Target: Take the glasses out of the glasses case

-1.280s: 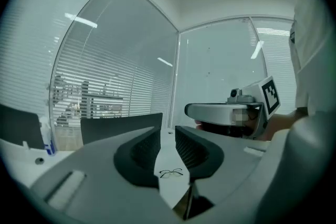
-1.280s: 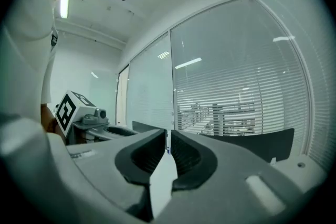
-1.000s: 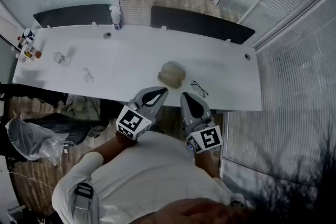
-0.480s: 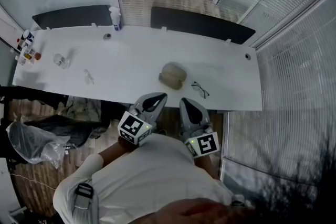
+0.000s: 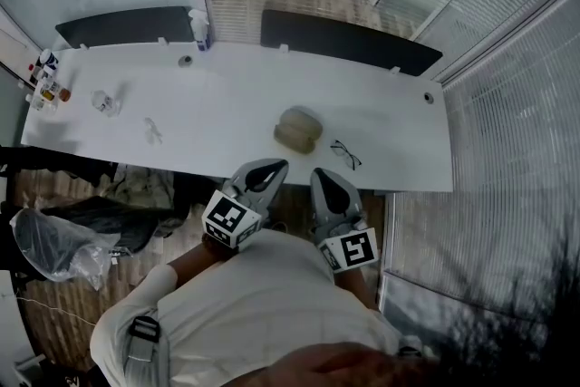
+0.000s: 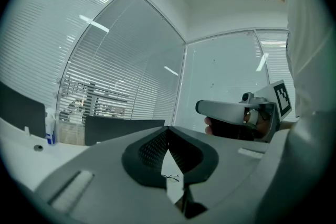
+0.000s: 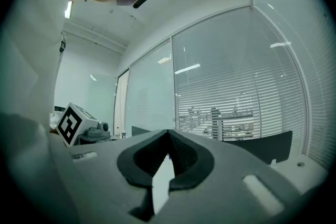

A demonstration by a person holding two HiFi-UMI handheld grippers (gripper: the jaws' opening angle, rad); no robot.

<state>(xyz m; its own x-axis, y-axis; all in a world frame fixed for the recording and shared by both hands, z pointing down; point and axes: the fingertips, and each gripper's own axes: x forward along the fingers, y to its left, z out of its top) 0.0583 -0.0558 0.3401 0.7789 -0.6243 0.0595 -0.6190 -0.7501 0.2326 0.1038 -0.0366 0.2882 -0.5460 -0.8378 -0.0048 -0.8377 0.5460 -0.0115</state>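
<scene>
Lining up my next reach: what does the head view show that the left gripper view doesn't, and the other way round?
Only the head view: the glasses case, lying just left of the glasses and apart from them, and the small bottles at the table's left end. Only the left gripper view: the left claw seen close up, its jaws together with nothing between them. Both: the white table, the glasses, the right claw and the spray bottle at the far edge.

I see open bench [image 5: 236, 95] left of the case [image 5: 297, 130]; the glasses [image 5: 344, 154] lie just right of it, and bottles [image 5: 45, 84] crowd the left end.
</scene>
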